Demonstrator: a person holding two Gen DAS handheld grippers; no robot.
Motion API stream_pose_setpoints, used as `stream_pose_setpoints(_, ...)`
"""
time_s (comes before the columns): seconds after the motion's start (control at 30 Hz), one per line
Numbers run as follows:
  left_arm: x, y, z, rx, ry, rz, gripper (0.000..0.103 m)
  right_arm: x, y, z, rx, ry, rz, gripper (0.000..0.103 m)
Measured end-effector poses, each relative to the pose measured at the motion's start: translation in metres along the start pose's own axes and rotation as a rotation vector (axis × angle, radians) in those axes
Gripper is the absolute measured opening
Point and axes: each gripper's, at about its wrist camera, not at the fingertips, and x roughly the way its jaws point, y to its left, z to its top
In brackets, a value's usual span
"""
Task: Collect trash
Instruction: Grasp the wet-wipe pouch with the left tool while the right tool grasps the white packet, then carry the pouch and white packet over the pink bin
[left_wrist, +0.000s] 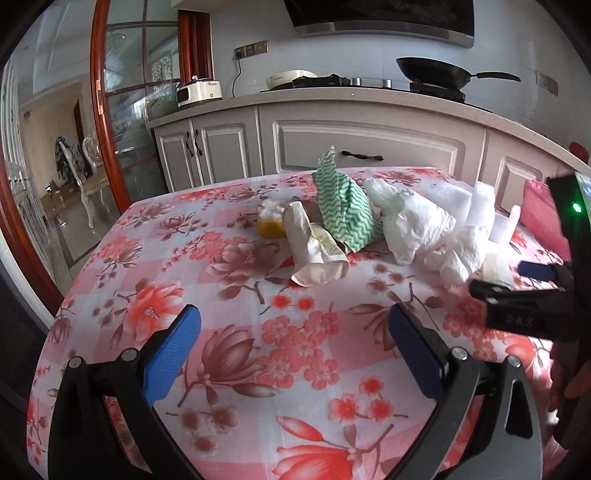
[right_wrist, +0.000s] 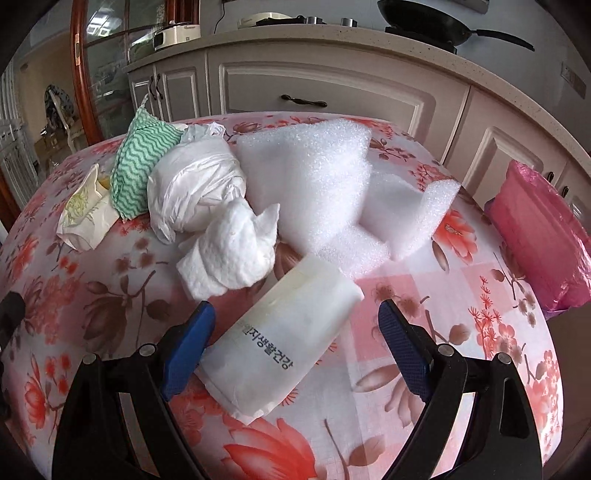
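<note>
Now: left gripper (left_wrist: 295, 354) wide, empty, over bare floral tablecloth (left_wrist: 236, 369) | right gripper (right_wrist: 295, 350) wide, straddling white printed packet (right_wrist: 280, 343) lying flat, nearest piece of trash | advise lowering further, centring pads, closing across packet's narrow width.

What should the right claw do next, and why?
Probably ease forward and close on the white packet. The right gripper is open, its fingers either side of the packet's near end, and the packet lies loose on the table, clear of the tissue.
</note>
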Motion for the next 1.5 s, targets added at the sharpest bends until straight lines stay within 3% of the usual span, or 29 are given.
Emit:
stream_pose_setpoints(0.27,0.021,-0.007,0.008,0.015,0.038,-0.025,0.098,-0.002,-0.042,-0.012,0.074,0.047,0.007,0.071)
stream_pose_setpoints(0.5,0.065,-0.001,0.041,-0.013,0.08,-0.026,0.098,-0.003,-0.054,-0.012,0.096,0.045,0.069,0.041)
stream_pose_setpoints(0.6,0.088,0.002,0.055,-0.041,0.114,-0.04,0.096,-0.004,-0.054,-0.013,0.096,0.041,0.081,0.04)
stream_pose_setpoints(0.67,0.101,-0.001,0.059,-0.029,0.137,-0.05,0.087,-0.005,-0.056,-0.014,0.1,0.04,0.095,0.039)
stream_pose_setpoints(0.8,0.117,-0.007,0.055,-0.01,0.19,-0.083,0.041,-0.005,-0.058,-0.014,0.1,0.035,0.122,0.037)
stream_pose_setpoints(1.0,0.092,-0.004,0.035,-0.041,0.166,-0.112,0.039,-0.011,-0.054,-0.019,0.082,0.019,0.162,0.036)
stream_pose_setpoints(1.23,0.045,-0.011,0.01,0.003,0.125,-0.096,0.039,-0.03,-0.049,-0.023,0.058,-0.023,0.187,0.035)
stream_pose_setpoints(1.5,-0.014,-0.052,-0.009,0.056,0.01,-0.131,0.039,-0.056,-0.048,-0.034,0.031,-0.086,0.184,0.035)
